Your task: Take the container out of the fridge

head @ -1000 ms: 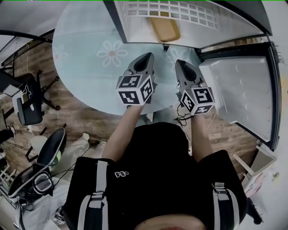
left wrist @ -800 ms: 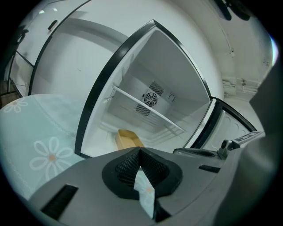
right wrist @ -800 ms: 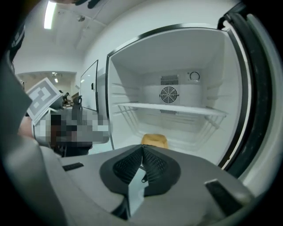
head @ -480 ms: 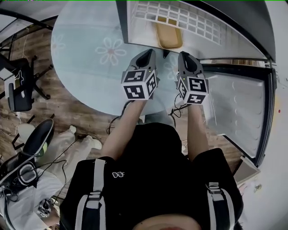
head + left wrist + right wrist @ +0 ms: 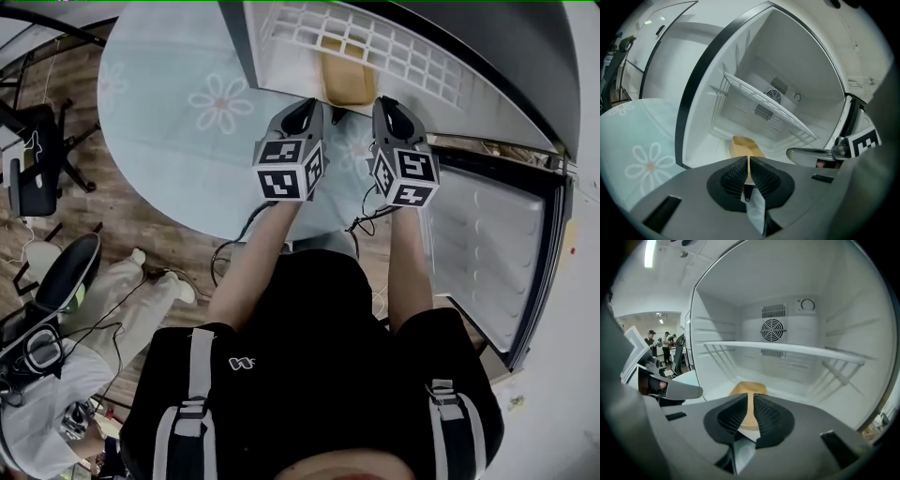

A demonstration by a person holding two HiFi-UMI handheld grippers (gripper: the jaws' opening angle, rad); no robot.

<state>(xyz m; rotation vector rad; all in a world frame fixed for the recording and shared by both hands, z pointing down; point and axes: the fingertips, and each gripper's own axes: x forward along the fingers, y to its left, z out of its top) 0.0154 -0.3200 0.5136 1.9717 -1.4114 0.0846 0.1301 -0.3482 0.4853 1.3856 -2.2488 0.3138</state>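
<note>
Although the fridge (image 5: 843, 296) stands open, the container (image 5: 345, 80) sits untouched on its floor; the left gripper (image 5: 748, 164) is opening its jaws; the right gripper (image 5: 750, 404) has jaws barely parted; both are empty; reaching, gripping and lifting remain.

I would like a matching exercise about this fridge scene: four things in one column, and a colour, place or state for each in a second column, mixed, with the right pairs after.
Things:
1. container
2. shelf
3. fridge door
4. rug

Descriptions:
a. pale blue with flowers
b. swung open
c. tan, on the fridge floor
d. white, above the container

Pairs: 1-c; 2-d; 3-b; 4-a
</note>
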